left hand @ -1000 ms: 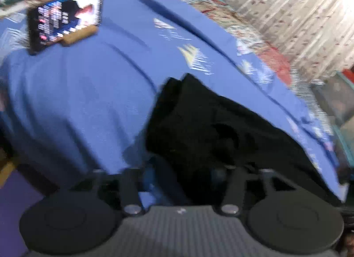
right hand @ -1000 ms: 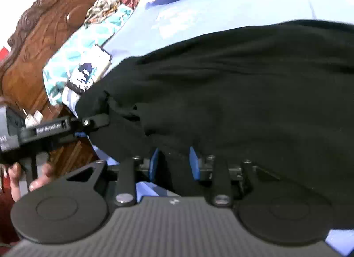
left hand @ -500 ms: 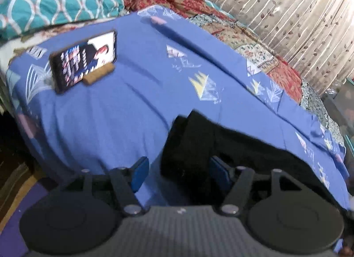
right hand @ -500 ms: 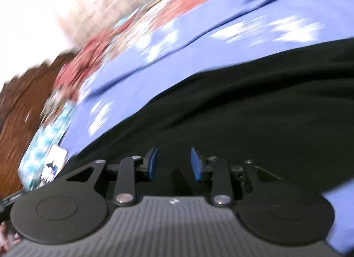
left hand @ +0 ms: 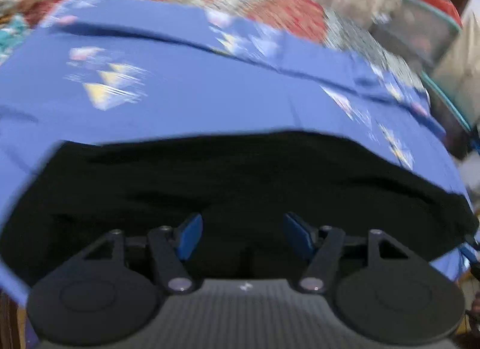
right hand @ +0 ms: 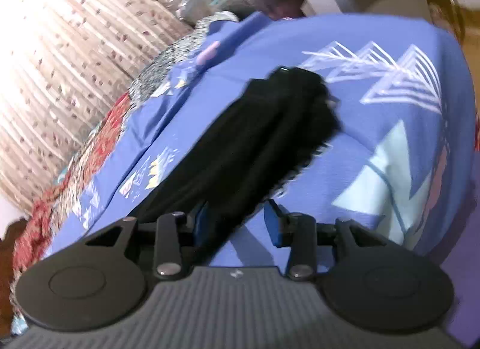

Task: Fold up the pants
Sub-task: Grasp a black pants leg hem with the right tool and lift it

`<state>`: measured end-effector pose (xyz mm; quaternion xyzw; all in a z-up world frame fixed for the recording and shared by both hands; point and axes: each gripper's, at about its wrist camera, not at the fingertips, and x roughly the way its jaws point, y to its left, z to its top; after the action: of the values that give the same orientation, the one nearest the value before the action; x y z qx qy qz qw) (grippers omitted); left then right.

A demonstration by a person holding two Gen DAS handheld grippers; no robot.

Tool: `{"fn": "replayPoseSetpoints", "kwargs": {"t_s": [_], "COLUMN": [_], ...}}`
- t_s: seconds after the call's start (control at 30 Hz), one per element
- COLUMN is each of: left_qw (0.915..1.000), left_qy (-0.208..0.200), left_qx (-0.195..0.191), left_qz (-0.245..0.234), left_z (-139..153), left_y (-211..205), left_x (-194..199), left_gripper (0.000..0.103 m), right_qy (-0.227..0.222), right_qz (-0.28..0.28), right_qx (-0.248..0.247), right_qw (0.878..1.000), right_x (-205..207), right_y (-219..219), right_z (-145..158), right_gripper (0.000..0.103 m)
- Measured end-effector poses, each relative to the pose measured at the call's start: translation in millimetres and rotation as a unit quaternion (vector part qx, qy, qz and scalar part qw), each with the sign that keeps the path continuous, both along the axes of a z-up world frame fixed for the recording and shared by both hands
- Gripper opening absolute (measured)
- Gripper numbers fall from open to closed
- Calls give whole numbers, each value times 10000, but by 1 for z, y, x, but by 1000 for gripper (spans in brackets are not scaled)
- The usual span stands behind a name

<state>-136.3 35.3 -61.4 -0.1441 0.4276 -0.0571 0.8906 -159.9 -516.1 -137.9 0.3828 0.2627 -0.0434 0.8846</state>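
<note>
Black pants (left hand: pixel 240 178) lie in a long band across the blue printed bedsheet (left hand: pixel 210 100). My left gripper (left hand: pixel 243 236) hovers over their near edge, open, with only dark cloth below and nothing pinched between the blue pads. In the right wrist view the pants (right hand: pixel 258 139) run as a narrow folded strip from the lower left up to a rumpled end. My right gripper (right hand: pixel 238 223) sits at the strip's near end and its jaws are opening. The cloth passes by the left pad (right hand: pixel 200 221), while the right pad (right hand: pixel 276 224) stands over bare sheet (right hand: pixel 375 127).
A red patterned quilt (left hand: pixel 285 10) borders the far side of the sheet, with a pale curtain (right hand: pixel 60 49) behind it. A teal-rimmed clear box (left hand: pixel 426 28) stands past the bed's right end. The bed edge drops off at the right (right hand: pixel 462 169).
Both cameras swung along the bed: the left one now faces the middle of the pants and the phone has left view. The right gripper rolled toward the pants' end and its jaws widened.
</note>
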Motion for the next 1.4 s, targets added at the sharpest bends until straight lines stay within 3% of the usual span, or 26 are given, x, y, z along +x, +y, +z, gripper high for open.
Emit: {"fn": "replayPoseSetpoints", "kwargs": {"t_s": [0.1, 0.23, 0.33, 0.57, 0.83, 0.93, 1.07, 1.27, 1.4], "left_qw": [9991, 9939, 9920, 9931, 9934, 9955, 9946, 9921, 9928], "left_qy": [234, 668, 637, 807, 828, 627, 266, 655, 660], "left_qx": [0, 541, 802, 654, 609, 314, 227, 292, 188], "left_qz": [-361, -689, -740, -547, -508, -637, -981, -1033, -986], "left_z": [-13, -39, -40, -40, -35, -25, -12, -33, -34], "left_y": [-40, -78, -89, -82, -84, -81, -90, -91, -84], "left_x": [18, 33, 31, 34, 37, 33, 29, 34, 34], "left_gripper": [62, 62, 63, 64, 64, 61, 59, 55, 55], "right_qy": [-132, -369, -377, -577, -673, -769, -910, -898, -744], "right_qz": [29, 60, 34, -24, -134, -179, -317, -344, -227], "right_qx": [258, 381, 443, 861, 955, 1095, 1034, 1012, 1024], "right_qw": [9996, 9986, 9983, 9946, 9931, 9908, 9900, 9902, 9917], "right_x": [6, 10, 15, 13, 5, -7, -17, -9, -9], "right_y": [0, -16, -25, -47, -50, -49, -48, -48, -45], "right_z": [-3, 1, 1, -12, -11, -14, -11, -6, -9], "right_gripper": [43, 44, 45, 45, 46, 46, 47, 49, 49]}}
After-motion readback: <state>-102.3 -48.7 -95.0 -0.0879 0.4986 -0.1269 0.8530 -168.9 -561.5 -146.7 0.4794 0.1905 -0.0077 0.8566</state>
